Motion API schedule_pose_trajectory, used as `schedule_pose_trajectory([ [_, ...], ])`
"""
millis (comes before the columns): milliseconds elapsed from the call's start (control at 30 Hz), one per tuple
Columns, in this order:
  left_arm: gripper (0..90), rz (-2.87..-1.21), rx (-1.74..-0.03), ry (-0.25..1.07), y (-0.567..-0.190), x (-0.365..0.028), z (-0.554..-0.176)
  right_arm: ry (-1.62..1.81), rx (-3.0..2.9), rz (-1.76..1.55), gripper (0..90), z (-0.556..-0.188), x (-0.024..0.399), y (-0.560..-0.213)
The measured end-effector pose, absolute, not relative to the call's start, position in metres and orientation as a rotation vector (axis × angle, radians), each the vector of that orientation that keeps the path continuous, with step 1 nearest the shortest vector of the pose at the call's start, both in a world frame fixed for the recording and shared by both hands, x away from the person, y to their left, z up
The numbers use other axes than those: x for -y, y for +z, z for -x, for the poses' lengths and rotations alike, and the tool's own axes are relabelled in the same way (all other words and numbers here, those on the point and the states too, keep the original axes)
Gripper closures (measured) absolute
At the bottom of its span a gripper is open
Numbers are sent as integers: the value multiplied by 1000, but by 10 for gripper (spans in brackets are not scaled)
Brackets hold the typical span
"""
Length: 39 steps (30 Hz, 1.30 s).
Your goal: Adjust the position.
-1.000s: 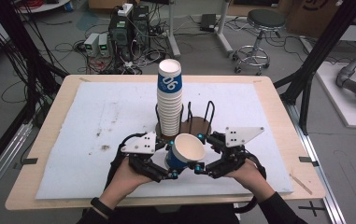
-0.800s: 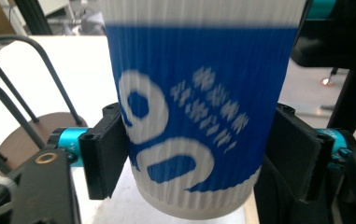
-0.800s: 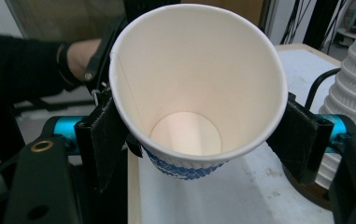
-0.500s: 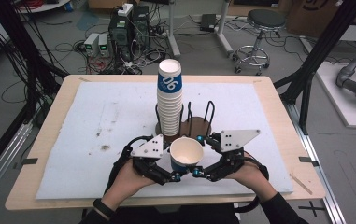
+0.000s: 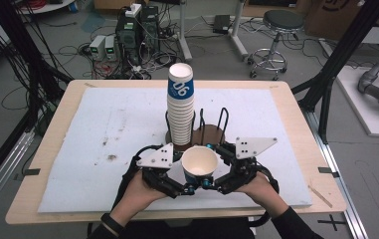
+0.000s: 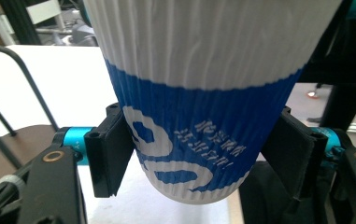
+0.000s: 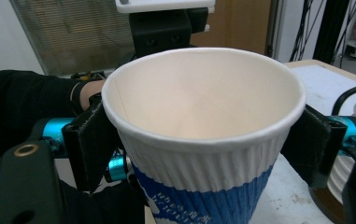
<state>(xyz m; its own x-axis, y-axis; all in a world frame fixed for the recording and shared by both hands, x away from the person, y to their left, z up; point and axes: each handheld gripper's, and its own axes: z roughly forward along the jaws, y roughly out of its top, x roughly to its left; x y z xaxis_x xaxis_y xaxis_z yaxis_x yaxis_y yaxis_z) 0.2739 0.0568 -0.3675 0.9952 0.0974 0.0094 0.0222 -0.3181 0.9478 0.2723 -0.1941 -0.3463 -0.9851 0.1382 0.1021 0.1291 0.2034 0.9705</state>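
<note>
Both hand-held grippers hold one cup (image 5: 199, 164) between them, above the near edge of the counter (image 5: 52, 164). The left hand-held gripper (image 6: 194, 154) is closed on the blue lower part of the cup, one jaw on each side. The right hand-held gripper (image 7: 203, 140) is closed on the white ribbed part just under the rim. A stack of cups (image 5: 180, 107) stands upright in a holder (image 5: 212, 132) just behind.
</note>
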Motion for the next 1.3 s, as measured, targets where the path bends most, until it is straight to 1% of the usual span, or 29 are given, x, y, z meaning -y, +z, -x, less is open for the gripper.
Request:
schedule_pose_trajectory([
  [233,287,-1880,-101,67,-367,-57,-274,1993,-2405,-268,233,-273,196,-348],
  [433,223,-1833,-137,50,-365,-54,-273,2010,-2371,-275,236,-273,196,-349],
  [500,218,-1810,-151,42,-365,-54,-273,2015,-2370,-276,236,-273,195,-349],
  [800,220,-1768,-168,16,-365,-52,-273,2040,-2365,-276,237,-271,191,-350],
  [867,256,-1763,-163,7,-365,-53,-273,2038,-2362,-274,241,-270,190,-351],
  [967,261,-1762,-161,5,-366,-53,-274,2035,-2360,-276,240,-270,190,-351],
  [1167,260,-1768,-144,3,-366,-53,-274,1998,-2387,-248,192,-270,190,-349],
  [1300,260,-1773,-143,13,-365,-56,-274,1977,-2409,-235,187,-271,193,-348],
])
